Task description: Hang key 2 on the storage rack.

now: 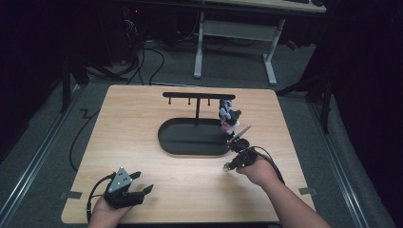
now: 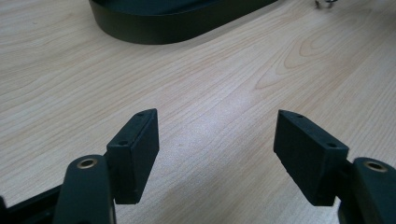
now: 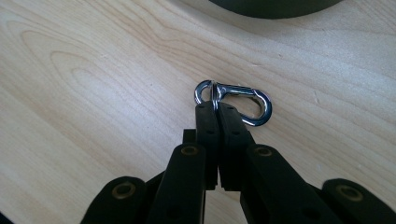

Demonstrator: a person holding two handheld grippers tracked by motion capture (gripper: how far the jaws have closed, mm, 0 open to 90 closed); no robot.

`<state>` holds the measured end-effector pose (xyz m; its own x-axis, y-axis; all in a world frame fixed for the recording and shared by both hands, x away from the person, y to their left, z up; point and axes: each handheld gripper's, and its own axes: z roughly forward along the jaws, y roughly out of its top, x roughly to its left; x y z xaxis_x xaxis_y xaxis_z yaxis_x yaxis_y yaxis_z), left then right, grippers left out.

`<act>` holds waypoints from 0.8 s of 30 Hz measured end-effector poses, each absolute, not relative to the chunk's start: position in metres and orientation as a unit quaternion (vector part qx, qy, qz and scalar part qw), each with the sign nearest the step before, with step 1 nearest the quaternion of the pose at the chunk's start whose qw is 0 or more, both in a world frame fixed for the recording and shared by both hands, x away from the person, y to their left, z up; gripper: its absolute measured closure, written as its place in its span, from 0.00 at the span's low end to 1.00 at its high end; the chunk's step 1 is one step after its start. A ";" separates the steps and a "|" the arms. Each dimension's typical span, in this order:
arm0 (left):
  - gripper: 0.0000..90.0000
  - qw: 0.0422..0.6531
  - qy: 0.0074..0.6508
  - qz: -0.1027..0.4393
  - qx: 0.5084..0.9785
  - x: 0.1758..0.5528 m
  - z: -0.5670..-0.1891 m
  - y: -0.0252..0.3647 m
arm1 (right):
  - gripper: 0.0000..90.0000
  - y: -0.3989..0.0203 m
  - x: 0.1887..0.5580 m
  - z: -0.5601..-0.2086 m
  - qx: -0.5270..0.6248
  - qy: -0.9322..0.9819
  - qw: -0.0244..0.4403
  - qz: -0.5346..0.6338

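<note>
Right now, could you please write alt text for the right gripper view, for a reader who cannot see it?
The right gripper is shut on a small silver snap hook, pinching its ring end while the clip lies against a light wooden table. The curved edge of a black tray shows at the top.

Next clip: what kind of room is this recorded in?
Probably a lab or recording workspace, not a home. A bare wooden table stands on grey carpet, cables trail across the floor behind it, and a white-legged desk sits in the dim background.
</note>
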<state>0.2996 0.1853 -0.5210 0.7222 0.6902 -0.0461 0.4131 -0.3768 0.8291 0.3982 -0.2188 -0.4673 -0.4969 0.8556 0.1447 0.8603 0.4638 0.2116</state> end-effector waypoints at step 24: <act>0.35 0.442 0.341 0.157 0.815 0.300 -0.522 0.185 | 0.99 -0.239 0.386 -0.429 -0.487 -0.861 -0.014 -0.147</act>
